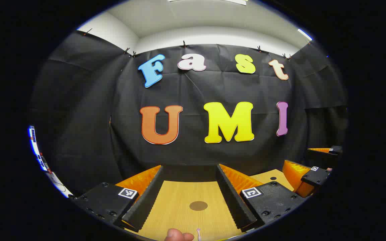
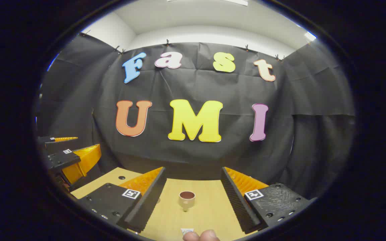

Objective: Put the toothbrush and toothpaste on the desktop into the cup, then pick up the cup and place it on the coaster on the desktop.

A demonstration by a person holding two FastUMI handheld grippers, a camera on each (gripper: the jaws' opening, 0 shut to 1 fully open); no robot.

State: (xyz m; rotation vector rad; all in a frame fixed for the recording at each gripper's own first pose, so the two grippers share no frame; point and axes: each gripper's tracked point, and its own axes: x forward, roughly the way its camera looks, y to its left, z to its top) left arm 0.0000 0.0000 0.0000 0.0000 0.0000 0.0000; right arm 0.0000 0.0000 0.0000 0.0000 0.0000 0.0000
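The task is judged to be at its very start: nothing is held, and the small tan cup with a dark brown inside (image 2: 186, 199) stands empty and upright on the pale wood-grain desktop (image 2: 209, 214). The cup is taken as the landmark. In the right gripper view it is seen ahead of the right gripper (image 2: 193, 197), framed between that gripper's two ridged fingers, which are spread wide and touch nothing. Nearer than the cup, at the bottom edge of that view, a small white object with a dark marking (image 2: 187, 230) is glimpsed beside a fingertip of the person (image 2: 201, 235); whether it is the toothpaste cannot be told.

In the left gripper view the flat round brown coaster (image 1: 198, 206) is seen lying on the desktop ahead of the left gripper (image 1: 189, 192), whose jaws are likewise held wide apart with nothing between them. A thin pale pink tip (image 1: 198, 232), possibly the toothbrush, is seen at the bottom edge, next to a fingertip.

Both grippers are held level, side by side, pointed at the back wall, each showing at the edge of the other's view.

The next move is judged to call for one gripper to be tipped down to the nearest item, so that it can be lifted into the cup
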